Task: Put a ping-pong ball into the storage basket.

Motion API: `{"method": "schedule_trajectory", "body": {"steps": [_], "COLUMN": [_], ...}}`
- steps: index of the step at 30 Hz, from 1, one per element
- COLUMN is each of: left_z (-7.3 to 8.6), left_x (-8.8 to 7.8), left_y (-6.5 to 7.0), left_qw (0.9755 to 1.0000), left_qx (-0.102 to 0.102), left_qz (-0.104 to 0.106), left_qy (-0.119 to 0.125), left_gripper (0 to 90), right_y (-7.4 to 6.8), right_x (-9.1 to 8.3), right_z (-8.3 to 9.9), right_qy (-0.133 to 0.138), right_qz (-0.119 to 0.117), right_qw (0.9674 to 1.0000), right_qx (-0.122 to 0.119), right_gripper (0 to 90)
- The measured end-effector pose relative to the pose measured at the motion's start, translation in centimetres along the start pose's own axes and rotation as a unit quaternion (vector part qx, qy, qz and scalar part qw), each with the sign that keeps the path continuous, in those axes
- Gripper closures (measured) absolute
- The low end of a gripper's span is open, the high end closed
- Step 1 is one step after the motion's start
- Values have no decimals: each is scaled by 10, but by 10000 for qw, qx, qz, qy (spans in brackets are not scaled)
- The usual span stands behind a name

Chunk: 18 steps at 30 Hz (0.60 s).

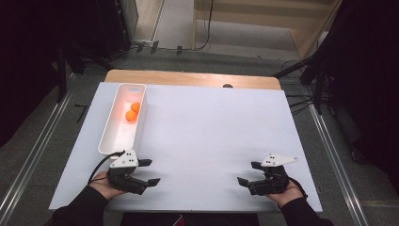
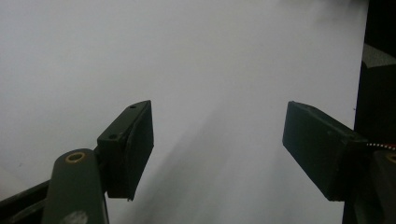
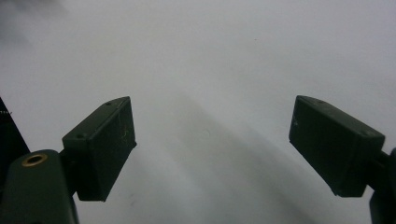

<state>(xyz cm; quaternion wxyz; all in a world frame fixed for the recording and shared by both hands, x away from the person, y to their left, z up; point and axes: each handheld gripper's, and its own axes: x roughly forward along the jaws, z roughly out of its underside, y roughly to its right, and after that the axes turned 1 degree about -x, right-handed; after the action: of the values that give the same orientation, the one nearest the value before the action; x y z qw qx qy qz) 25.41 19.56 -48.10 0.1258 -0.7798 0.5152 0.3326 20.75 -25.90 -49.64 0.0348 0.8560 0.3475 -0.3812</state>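
The two orange balls [image 1: 132, 112] are smooth, round and glossy; they lie touching each other in the far half of a long white tray [image 1: 109, 141], a narrow rectangular plastic tub with rounded corners and upright walls. The tray rests on the left part of the desk [image 1: 211, 136], whose top is covered by a flat matt white sheet; a strip of light wood shows along the far edge. The left hand-held gripper [image 1: 149, 172] lies low at the near left of the desk, just beside the near end of the tray and well apart from the balls; its black, blocky jaws stand apart with nothing between them, and the left gripper view shows bare white sheet in the gap. The right hand-held gripper [image 1: 249, 172] sits at the near right, well apart from the tray; its jaws are likewise spread and empty. Each carries a grey three-cornered plate on top. The tray wall stands between the left hand-held gripper and the balls. Grey floor and dark stands surround the desk.
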Motion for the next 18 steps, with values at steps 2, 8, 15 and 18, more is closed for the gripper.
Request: {"method": "schedule_trajectory", "body": {"steps": [2,8,15,18], "left_z": [0,-1,0,-1], "left_x": [1,0,1,1], "left_y": [0,1,1,1], "left_qw": [10000,10000,10000,10000], "left_qx": [-10,-34,-47,-50], "left_qz": [6,37,16,21], "left_qy": [-9,13,-24,-20], "left_gripper": [249,249,249,249], "right_y": [1,-1,-1,0], "right_x": [0,0,0,0], "right_z": [0,0,0,0], "right_qy": [1,-23,-25,-26], "right_qz": [2,-7,-4,-2], "right_qw": [10000,10000,10000,10000], "right_qx": [-19,14,17,8], "right_gripper": [130,130,130,129]}}
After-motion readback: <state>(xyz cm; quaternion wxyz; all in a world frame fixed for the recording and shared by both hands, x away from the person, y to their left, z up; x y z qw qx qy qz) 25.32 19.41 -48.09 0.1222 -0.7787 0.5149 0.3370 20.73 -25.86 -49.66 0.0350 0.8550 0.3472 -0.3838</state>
